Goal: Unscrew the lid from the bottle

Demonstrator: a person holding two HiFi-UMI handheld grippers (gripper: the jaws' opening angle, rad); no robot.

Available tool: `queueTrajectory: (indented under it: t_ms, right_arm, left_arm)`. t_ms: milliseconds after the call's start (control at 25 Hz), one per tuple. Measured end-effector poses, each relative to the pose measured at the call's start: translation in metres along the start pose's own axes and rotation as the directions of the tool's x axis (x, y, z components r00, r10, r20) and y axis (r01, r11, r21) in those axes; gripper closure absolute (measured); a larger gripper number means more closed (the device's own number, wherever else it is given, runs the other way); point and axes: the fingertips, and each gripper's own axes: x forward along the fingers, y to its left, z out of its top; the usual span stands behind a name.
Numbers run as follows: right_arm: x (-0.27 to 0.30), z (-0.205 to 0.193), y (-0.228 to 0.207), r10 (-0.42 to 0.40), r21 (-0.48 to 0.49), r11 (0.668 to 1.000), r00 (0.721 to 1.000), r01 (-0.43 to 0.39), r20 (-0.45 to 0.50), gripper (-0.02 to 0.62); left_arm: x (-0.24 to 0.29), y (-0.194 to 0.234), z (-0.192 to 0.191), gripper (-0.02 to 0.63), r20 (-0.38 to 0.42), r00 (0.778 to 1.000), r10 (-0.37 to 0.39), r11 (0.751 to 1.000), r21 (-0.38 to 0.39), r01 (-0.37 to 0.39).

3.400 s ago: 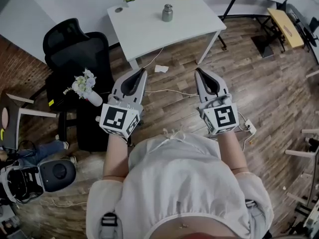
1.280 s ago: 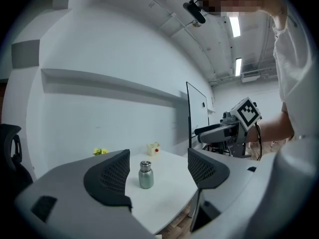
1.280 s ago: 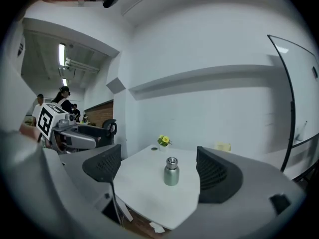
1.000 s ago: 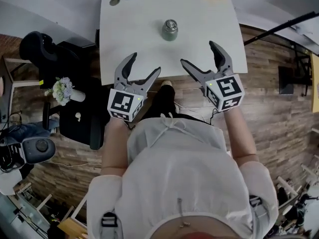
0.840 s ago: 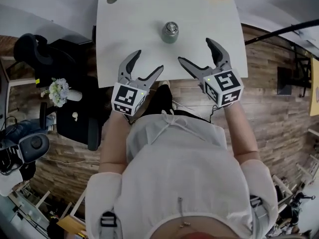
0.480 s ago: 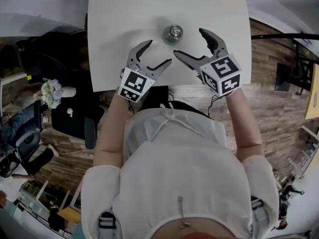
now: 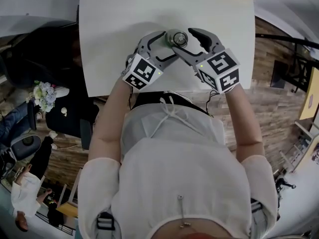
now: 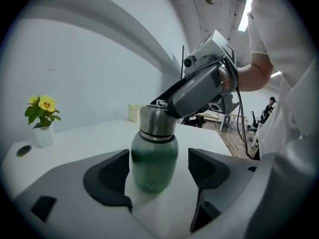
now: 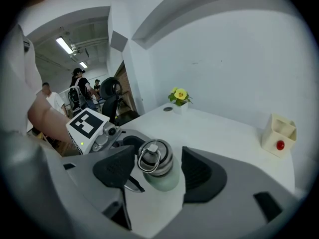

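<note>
**Both tools have closed in on the bottle**

Half a second ago the bottle [image 7: 177, 38] stood clear ahead of both tools. Since then they have moved forward over the tabletop [image 7: 124, 14] and now bracket it from two sides.

The left tool [image 8: 158, 159] has its jaws spread, with the green body of the bottle upright between them. The body sits close against the left pad, and a gap shows at the right pad. No squeeze is visible yet.

The right tool [image 9: 158, 158] comes in higher, above the left tool's jaws. The steel lid [image 8: 158, 119] and its ring lie between its pads. Its jaws are closing, and a sliver of space still seems to remain on either side of the lid.

The approach looks finished and the grasp is starting. Judging from this, unscrewing has not begun and the lid sits fully on. The left tool probably needs to clamp the body first, or the bottle may spin or slide when the lid is turned.
</note>
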Motion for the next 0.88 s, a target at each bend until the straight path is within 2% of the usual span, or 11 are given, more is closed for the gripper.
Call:
queueTrajectory:
  t_ms: [40, 160, 240, 360, 480, 600, 720, 880]
  right_arm:
    - [0.002, 0.0, 0.0, 0.006, -0.005, 1.0, 1.0, -0.006, -0.006, 0.311]
    - [0.004, -0.001, 0.003, 0.032, -0.017, 0.999, 0.999, -0.032, -0.021, 0.354]
    - [0.004, -0.002, 0.003, 0.043, -0.024, 0.999, 0.999, -0.044, -0.029, 0.354]
    - [0.003, -0.002, 0.004, 0.055, -0.036, 0.998, 0.998, -0.056, -0.044, 0.354]
    - [0.004, -0.001, 0.007, 0.064, -0.09, 0.993, 0.995, -0.07, -0.07, 0.354]
    - [0.005, -0.001, 0.008, 0.1, -0.157, 0.981, 0.988, -0.118, -0.116, 0.354]
    - [0.005, 0.0, 0.013, 0.173, -0.244, 0.945, 0.966, -0.218, -0.191, 0.354]
    - [0.005, -0.001, 0.017, 0.276, -0.357, 0.856, 0.915, -0.373, -0.295, 0.354]
  left_arm:
    - [0.003, 0.001, 0.0, 0.236, -0.005, 1.0, -0.009, 1.0, 0.007, 0.009]
    - [0.009, 0.004, -0.002, 0.238, -0.008, 1.0, -0.018, 1.0, 0.017, 0.018]
    - [0.01, 0.007, -0.001, 0.272, -0.002, 1.0, -0.019, 1.0, 0.013, 0.019]
    - [0.009, 0.007, -0.002, 0.273, 0.004, 1.0, -0.023, 1.0, 0.015, 0.023]
    - [0.008, 0.007, -0.002, 0.275, 0.007, 1.0, -0.031, 0.999, 0.019, 0.03]
    - [0.008, 0.007, -0.002, 0.275, 0.01, 0.999, -0.043, 0.999, 0.019, 0.043]
    - [0.008, 0.007, -0.003, 0.276, 0.008, 0.998, -0.062, 0.998, 0.021, 0.062]
    - [0.008, 0.008, -0.003, 0.275, 0.014, 0.996, -0.089, 0.996, 0.029, 0.089]
